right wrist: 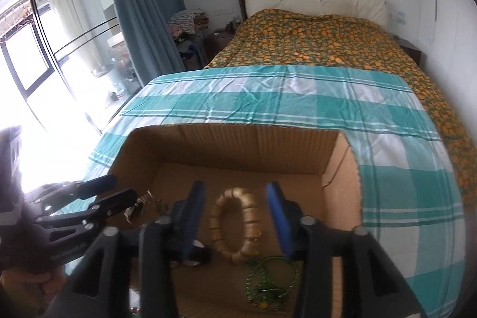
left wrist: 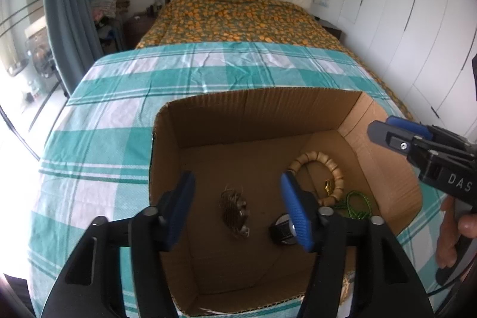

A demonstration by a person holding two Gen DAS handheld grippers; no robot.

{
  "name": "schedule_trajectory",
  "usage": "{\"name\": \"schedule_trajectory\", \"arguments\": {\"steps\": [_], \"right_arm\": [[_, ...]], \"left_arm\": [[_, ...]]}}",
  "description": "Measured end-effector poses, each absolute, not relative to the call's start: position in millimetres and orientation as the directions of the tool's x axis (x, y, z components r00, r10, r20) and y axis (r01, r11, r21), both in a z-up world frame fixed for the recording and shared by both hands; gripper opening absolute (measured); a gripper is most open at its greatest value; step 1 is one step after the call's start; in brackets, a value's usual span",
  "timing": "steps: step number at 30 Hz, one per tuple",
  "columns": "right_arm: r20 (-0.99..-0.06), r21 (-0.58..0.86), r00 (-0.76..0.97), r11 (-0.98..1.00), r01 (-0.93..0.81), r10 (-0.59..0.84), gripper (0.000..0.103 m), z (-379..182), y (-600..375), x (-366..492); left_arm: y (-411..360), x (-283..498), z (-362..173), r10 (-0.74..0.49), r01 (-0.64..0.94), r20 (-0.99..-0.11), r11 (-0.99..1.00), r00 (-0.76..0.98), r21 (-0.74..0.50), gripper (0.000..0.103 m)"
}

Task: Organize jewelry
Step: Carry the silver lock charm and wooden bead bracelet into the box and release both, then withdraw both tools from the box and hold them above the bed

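Note:
An open cardboard box (left wrist: pixel 262 112) stands on the checked cloth and holds the jewelry. Inside lie a wooden bead bracelet (left wrist: pixel 328 166), a green cord necklace (left wrist: pixel 356 203), a small gold piece (left wrist: pixel 328 187), a dark metal hair clip (left wrist: pixel 234 209) and a black watch (left wrist: pixel 281 230). My left gripper (left wrist: pixel 237 200) is open and empty above the box, over the clip. My right gripper (right wrist: pixel 235 213) is open and empty above the bracelet (right wrist: pixel 235 221), with the green necklace (right wrist: pixel 268 282) below it. The box also shows in the right wrist view (right wrist: pixel 238 145).
The box sits on a teal and white checked cloth (left wrist: pixel 125 109) at the foot of a bed with an orange floral cover (left wrist: pixel 238 20). A window and blue curtain (right wrist: pixel 140 5) stand to the left, white wardrobes (left wrist: pixel 402 20) to the right.

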State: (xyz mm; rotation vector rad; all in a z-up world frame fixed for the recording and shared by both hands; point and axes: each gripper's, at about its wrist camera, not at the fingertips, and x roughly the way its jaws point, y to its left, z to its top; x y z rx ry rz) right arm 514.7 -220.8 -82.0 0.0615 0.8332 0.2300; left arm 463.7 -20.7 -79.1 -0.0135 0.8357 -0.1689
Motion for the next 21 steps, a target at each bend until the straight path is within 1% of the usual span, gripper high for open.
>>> {"name": "schedule_trajectory", "arguments": {"steps": [1, 3, 5, 7, 9, 11, 13, 17, 21], "right_arm": [[-0.718, 0.139, 0.662, 0.976, -0.169, 0.217, 0.056, -77.9, -224.9, 508.4], [-0.705, 0.133, 0.677, 0.977, -0.168, 0.212, 0.056, -69.2, -229.9, 493.6], [-0.696, 0.111, 0.688, 0.978, -0.178, 0.204, 0.056, -62.5, -231.5, 474.2], [-0.702, 0.086, 0.686, 0.979, -0.186, 0.192, 0.061, -59.4, -230.4, 452.4], [-0.705, 0.069, 0.684, 0.978, -0.196, 0.186, 0.064, -57.6, -230.2, 426.7], [-0.704, 0.042, 0.690, 0.979, -0.199, 0.170, 0.064, -57.0, -232.2, 397.1], [-0.704, 0.006, 0.696, 0.982, -0.190, 0.140, 0.067, -58.7, -235.9, 366.8], [-0.713, -0.062, 0.698, 0.986, -0.154, 0.064, 0.067, -68.4, -247.7, 310.5], [-0.739, -0.081, 0.673, 0.990, -0.112, 0.016, 0.067, -83.3, -264.0, 265.2]], "left_arm": [[-19.2, 459.1, -76.8, -0.147, 0.139, -0.725, 0.988, 0.673, -0.071, 0.079], [-16.0, 445.5, -72.3, -0.143, 0.140, -0.708, 0.988, 0.691, -0.064, 0.083], [-13.1, 430.9, -66.9, -0.153, 0.151, -0.695, 0.986, 0.703, -0.065, 0.091], [-9.3, 408.2, -60.6, -0.170, 0.170, -0.678, 0.983, 0.715, -0.068, 0.096], [-4.4, 385.7, -54.6, -0.182, 0.187, -0.662, 0.980, 0.727, -0.064, 0.098], [1.5, 362.4, -48.3, -0.181, 0.191, -0.652, 0.980, 0.736, -0.056, 0.098], [9.5, 337.7, -41.4, -0.175, 0.188, -0.642, 0.981, 0.747, -0.049, 0.099], [33.4, 287.6, -27.8, -0.124, 0.146, -0.621, 0.989, 0.774, -0.015, 0.100], [53.7, 242.2, -19.4, -0.073, 0.101, -0.618, 0.995, 0.783, 0.011, 0.101]]}}
